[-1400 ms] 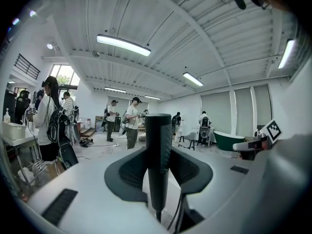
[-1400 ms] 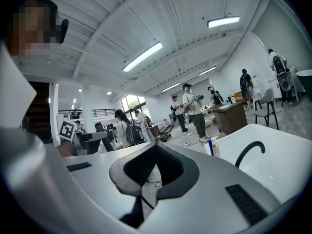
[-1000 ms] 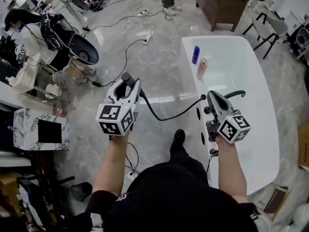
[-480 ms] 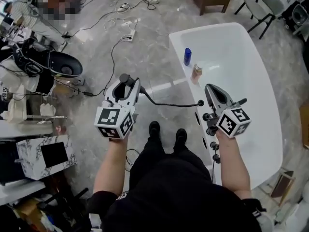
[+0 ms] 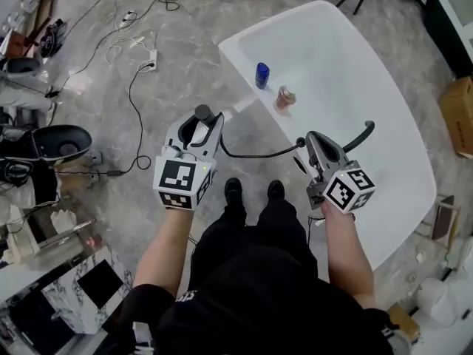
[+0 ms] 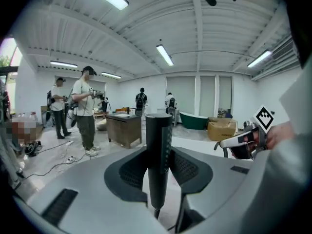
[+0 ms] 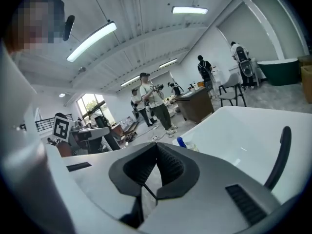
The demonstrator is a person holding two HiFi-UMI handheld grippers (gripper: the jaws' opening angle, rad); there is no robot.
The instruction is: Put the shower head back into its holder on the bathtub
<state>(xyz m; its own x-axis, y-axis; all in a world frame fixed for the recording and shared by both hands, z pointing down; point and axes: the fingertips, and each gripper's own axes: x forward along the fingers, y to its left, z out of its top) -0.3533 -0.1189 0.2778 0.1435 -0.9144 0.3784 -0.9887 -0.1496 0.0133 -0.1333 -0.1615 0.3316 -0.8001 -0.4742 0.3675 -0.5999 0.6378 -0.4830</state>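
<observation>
My left gripper (image 5: 201, 124) is shut on the black shower head (image 5: 203, 115), whose cylindrical handle stands upright between the pads (image 6: 157, 160). Its black hose (image 5: 255, 154) sags from there across to the near rim of the white bathtub (image 5: 240, 61). My right gripper (image 5: 314, 140) hovers over that rim beside the black curved faucet (image 5: 362, 135), jaws shut with nothing clearly between them (image 7: 148, 179). The rim's black fittings lie mostly hidden under the right gripper. In the right gripper view the faucet (image 7: 280, 155) arches at the right.
A blue bottle (image 5: 261, 75) and a small can (image 5: 284, 97) stand on the tub's rim. Cables (image 5: 140, 65) trail over the marble floor at left, near a black seat (image 5: 63, 143). A cardboard box (image 5: 458, 113) sits at right. People (image 6: 87, 111) stand by a wooden desk (image 6: 124, 128).
Both grippers have sunk and swung round with the body, so the tub now lies ahead and to the right. The left gripper still holds the shower head; the right jaws stay shut.
</observation>
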